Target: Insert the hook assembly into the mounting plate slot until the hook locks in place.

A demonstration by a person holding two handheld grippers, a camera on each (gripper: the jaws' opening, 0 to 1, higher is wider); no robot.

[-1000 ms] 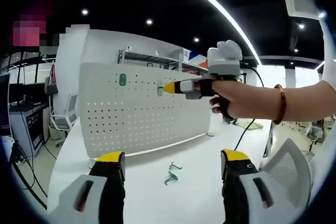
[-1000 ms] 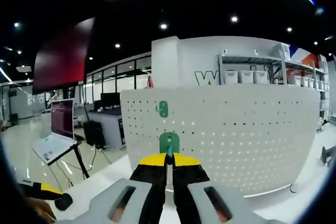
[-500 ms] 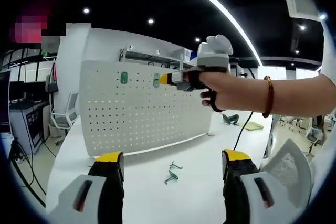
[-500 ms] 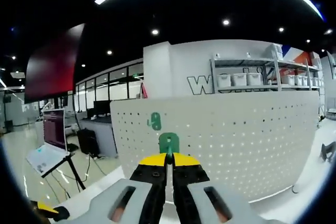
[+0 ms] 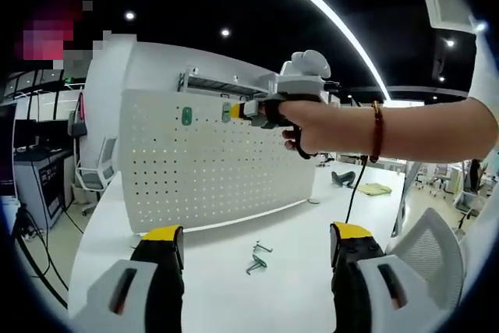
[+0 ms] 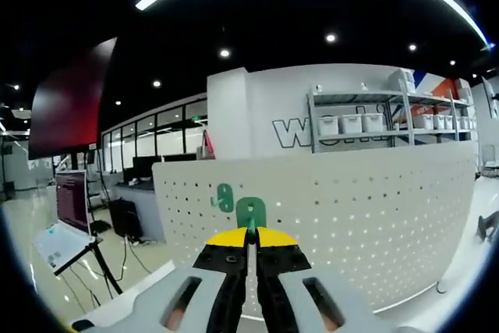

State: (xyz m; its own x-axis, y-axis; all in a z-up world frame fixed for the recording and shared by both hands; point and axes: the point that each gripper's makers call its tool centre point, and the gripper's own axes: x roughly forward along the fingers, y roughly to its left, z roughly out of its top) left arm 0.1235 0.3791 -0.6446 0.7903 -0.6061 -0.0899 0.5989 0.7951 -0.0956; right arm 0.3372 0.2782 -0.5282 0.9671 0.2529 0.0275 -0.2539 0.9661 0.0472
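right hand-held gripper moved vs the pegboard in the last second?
Yes. In the left gripper view the right hand-held gripper has gone up and left across the pegboard, toward the mounted green hook near its top edge.

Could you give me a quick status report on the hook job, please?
Right hand-held gripper shut on green hook, at pegboard top row. Left hand-held gripper open, idle. Second green hook already mounted. Loose metal hooks on table.

Right tool [image 6: 251, 233] clamped on green hook [image 6: 251, 214], white pegboard [image 6: 374, 224] just ahead (second green hook [image 6: 224, 196] mounted)
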